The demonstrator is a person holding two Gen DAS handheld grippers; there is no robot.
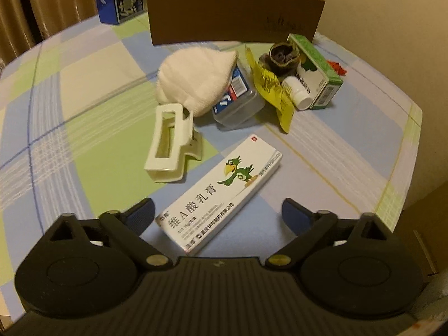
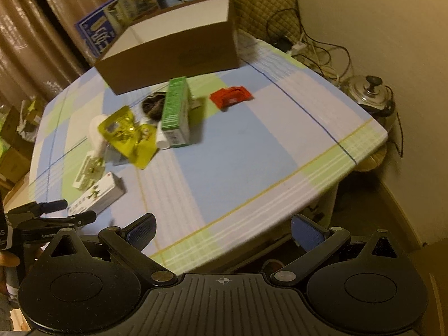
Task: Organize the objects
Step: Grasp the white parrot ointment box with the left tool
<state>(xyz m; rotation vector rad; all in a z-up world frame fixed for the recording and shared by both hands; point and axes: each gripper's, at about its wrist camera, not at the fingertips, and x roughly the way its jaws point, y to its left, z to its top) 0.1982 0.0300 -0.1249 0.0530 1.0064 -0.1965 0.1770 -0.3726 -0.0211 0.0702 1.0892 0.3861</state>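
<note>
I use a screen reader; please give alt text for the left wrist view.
The open left gripper hovers over a white parrot-printed box on a checked tablecloth. Beyond lie a hair clip, white cloth, and a cardboard box.

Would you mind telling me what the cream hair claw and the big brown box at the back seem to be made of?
Hair claw: probably hard plastic, smooth and slightly glossy, with crisp moulded edges. Brown box: apparently cardboard or paperboard, matte brown outside, pale inside, with straight folded corners.
</note>
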